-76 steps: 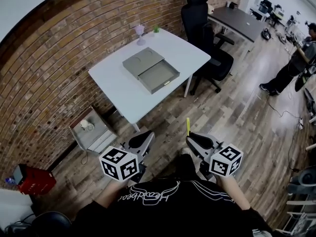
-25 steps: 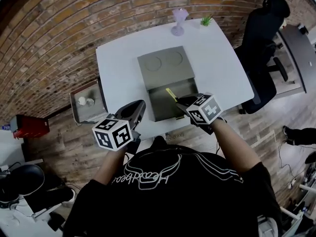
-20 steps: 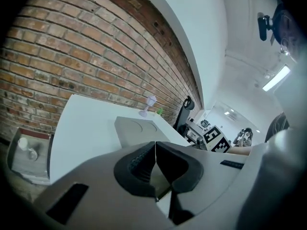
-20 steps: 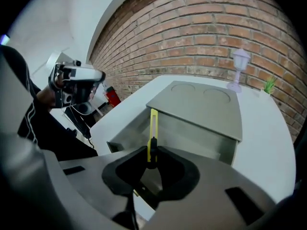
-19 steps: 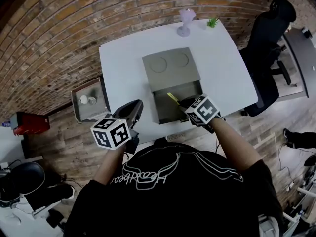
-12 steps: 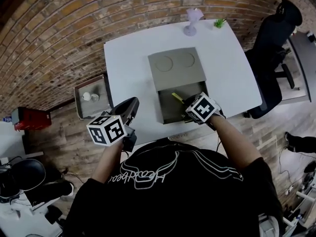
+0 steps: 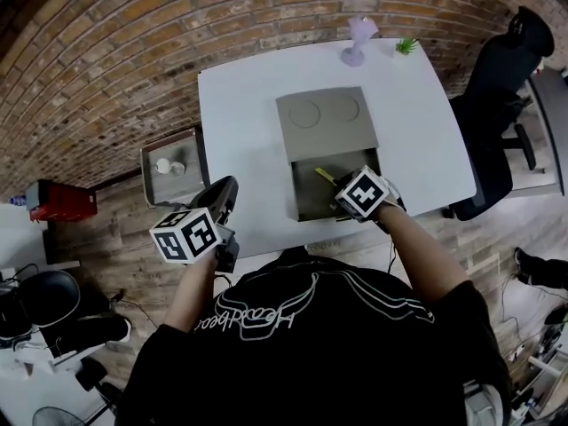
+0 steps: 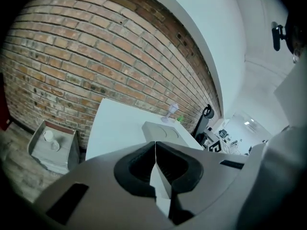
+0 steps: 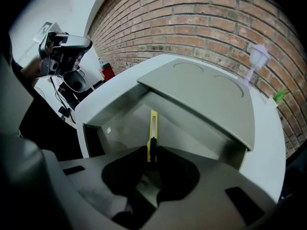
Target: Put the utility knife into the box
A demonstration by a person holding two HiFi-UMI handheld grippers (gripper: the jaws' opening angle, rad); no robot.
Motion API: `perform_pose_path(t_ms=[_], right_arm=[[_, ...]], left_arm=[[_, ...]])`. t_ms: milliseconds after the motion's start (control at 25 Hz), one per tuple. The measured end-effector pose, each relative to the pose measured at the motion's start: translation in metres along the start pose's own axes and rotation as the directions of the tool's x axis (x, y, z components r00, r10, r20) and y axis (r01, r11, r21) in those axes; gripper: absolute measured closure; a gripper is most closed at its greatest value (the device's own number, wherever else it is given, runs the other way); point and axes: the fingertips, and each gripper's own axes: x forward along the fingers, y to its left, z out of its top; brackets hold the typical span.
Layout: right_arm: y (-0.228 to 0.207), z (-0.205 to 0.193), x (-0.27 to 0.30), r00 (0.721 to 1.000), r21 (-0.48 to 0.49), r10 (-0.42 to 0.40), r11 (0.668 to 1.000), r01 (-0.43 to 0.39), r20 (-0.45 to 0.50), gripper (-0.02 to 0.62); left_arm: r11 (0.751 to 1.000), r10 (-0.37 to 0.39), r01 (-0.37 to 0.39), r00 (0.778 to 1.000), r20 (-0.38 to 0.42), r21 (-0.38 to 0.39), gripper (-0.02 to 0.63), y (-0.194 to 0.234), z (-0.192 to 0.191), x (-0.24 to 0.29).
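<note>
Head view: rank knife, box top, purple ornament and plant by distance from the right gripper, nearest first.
1. Knife: clamped in the right gripper itself.
2. Box top: just beyond the knife.
3. Purple ornament and plant: far edge of the table; too close to call.

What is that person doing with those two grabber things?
A person holds a grabber in each hand. The right gripper is pinching a yellow knife and pointing it down into the open part of the grey box on the white table. It has not let go yet. The left gripper is shut with nothing in it, by the table's near left corner.
</note>
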Motion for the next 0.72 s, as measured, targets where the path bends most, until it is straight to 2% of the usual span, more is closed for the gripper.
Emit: perform_pose_path(t_ms=[120, 280, 320, 440, 520, 600, 720], right_arm=[[0.002, -0.001, 0.0, 1.0, -0.007, 0.01, 1.0, -0.01, -0.004, 0.521], [0.009, 0.002, -0.002, 0.998, -0.001, 0.057, 0.998, -0.057, 0.026, 0.446], [0.009, 0.002, -0.003, 0.998, 0.003, 0.052, 0.999, -0.052, 0.035, 0.406], [0.0, 0.003, -0.014, 0.998, 0.012, -0.002, 1.0, 0.001, 0.07, 0.39], [-0.002, 0.006, -0.025, 0.992, 0.046, -0.014, 0.999, 0.008, 0.122, 0.388], [0.003, 0.013, -0.039, 0.977, 0.095, -0.011, 0.995, -0.01, 0.215, 0.387], [0.021, 0.03, -0.072, 0.911, 0.141, -0.009, 0.989, -0.054, 0.413, 0.399]], left_arm=[[1.0, 0.01, -0.01, 1.0, 0.007, -0.011, 0.574, 0.0, -0.005, -0.007], [0.999, 0.027, -0.027, 1.0, 0.012, -0.023, 0.574, 0.0, -0.014, -0.015], [0.999, 0.031, -0.031, 0.999, 0.012, -0.025, 0.574, 0.0, -0.016, -0.016], [0.999, 0.032, -0.031, 0.999, 0.01, -0.03, 0.574, -0.006, -0.024, -0.019], [1.0, 0.024, -0.024, 1.0, 0.007, -0.018, 0.574, -0.014, -0.028, -0.021], [1.0, 0.01, -0.01, 1.0, 0.002, 0.002, 0.574, -0.026, -0.032, -0.024], [0.999, -0.028, 0.028, 1.0, 0.0, 0.025, 0.574, -0.049, -0.038, -0.031]])
